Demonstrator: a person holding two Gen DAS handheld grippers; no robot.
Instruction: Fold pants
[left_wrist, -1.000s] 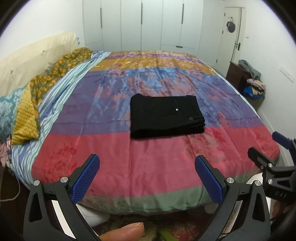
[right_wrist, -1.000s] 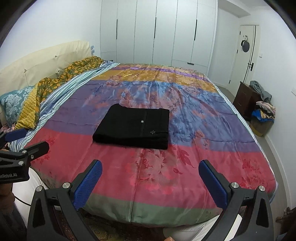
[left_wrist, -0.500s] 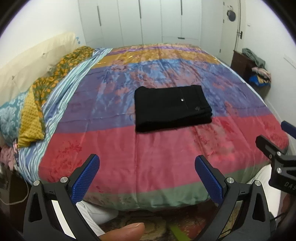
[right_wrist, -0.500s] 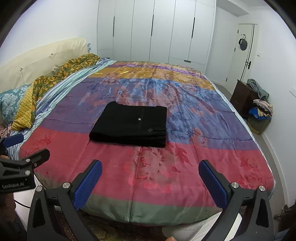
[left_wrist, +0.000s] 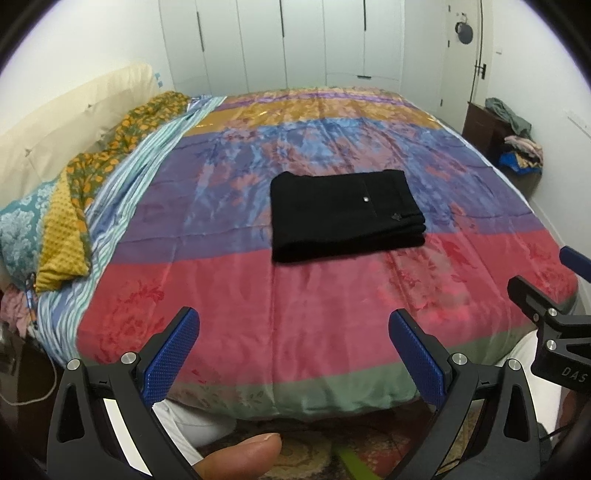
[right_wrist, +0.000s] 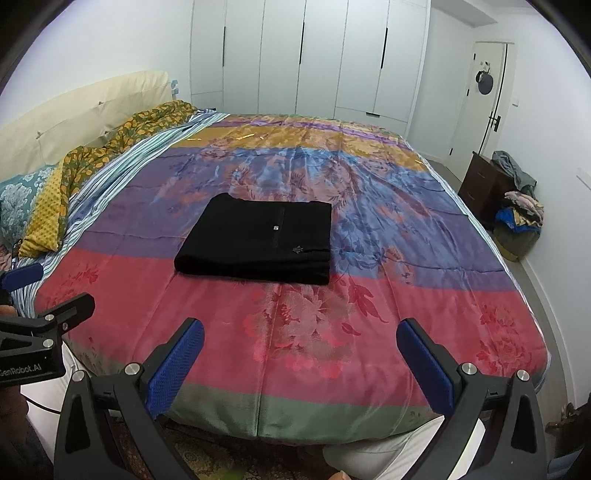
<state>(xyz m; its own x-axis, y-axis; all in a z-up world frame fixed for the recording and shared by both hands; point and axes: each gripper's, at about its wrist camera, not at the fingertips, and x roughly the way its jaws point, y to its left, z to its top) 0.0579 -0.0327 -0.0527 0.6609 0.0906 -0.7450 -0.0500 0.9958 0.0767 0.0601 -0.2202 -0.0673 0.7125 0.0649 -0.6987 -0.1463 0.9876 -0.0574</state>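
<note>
Both views pulled back slightly versus 1 s ago. Pants (left_wrist: 345, 212) folded flat mid-bed (right_wrist: 332, 350), untouched. Left gripper (left_wrist: 293, 350) and right gripper (right_wrist: 301, 360) released, empty. Fold judged complete.

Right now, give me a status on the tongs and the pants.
Left tongs open, empty. Right tongs open, empty. Black pants folded flat on the quilt, untouched. Nothing between.

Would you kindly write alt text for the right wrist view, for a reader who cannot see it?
Black pants, folded into a neat rectangle, lie on a bed's colourful striped quilt. The right gripper is open and empty in the foreground, short of the bed; the left gripper shows at the left edge.
</note>
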